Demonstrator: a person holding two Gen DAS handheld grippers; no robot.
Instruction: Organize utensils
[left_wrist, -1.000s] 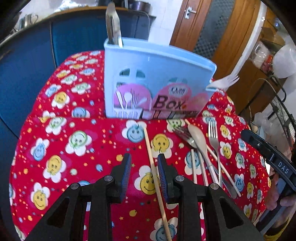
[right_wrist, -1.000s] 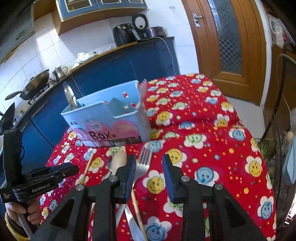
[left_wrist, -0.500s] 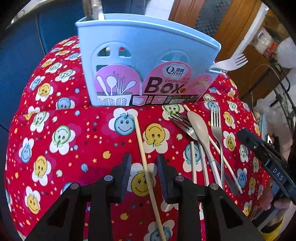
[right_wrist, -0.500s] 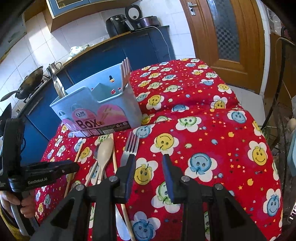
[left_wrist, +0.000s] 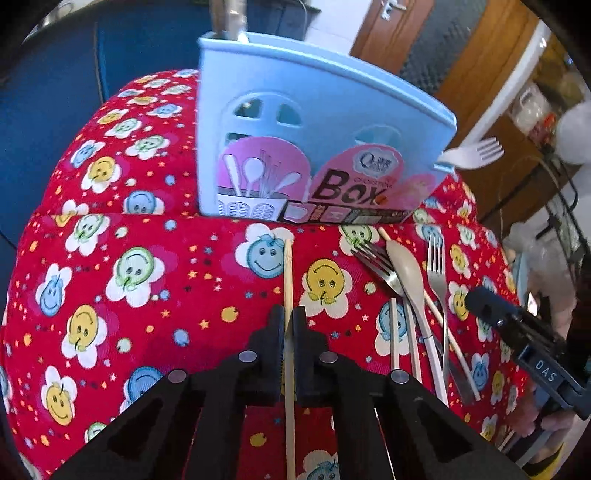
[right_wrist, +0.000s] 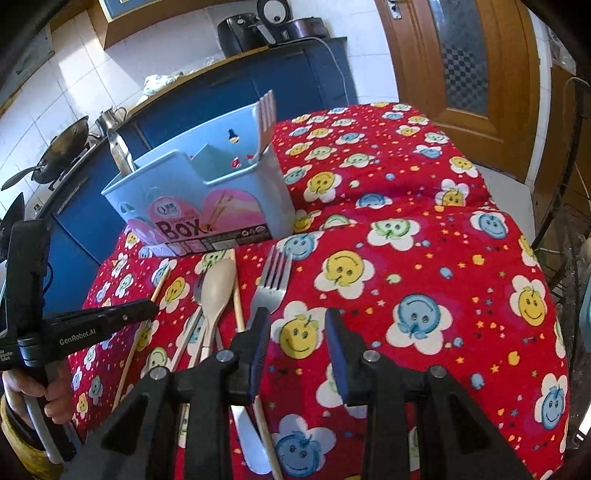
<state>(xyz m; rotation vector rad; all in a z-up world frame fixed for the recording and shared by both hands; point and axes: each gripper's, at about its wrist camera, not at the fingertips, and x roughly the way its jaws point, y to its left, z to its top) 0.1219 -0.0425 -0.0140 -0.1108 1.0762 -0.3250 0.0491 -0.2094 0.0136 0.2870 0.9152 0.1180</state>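
My left gripper (left_wrist: 288, 314) has its jaws closing on a single wooden chopstick (left_wrist: 288, 266) that lies on the red smiley cloth, and the pads press its shaft. Behind it stands the light blue utensil box (left_wrist: 314, 129), holding a white plastic fork (left_wrist: 476, 151) and a metal utensil (right_wrist: 118, 151). To the right lie a beige spoon (left_wrist: 404, 266), a steel fork (left_wrist: 437, 266), another fork (left_wrist: 376, 258) and more chopsticks. My right gripper (right_wrist: 297, 321) stands open above the cloth, nothing between its fingers, its left finger over the steel fork (right_wrist: 273, 277) handle.
The cloth-covered table (right_wrist: 424, 258) drops off at its rounded edges. A blue kitchen counter (right_wrist: 258, 85) with a wok and appliances runs behind the box. A wooden door (right_wrist: 461, 55) is at the far right, a wire rack (right_wrist: 569, 221) beside the table.
The left gripper's jaws have come together on the chopstick they straddled. The right gripper has tilted lower towards the fork and spoon, its gap unchanged.
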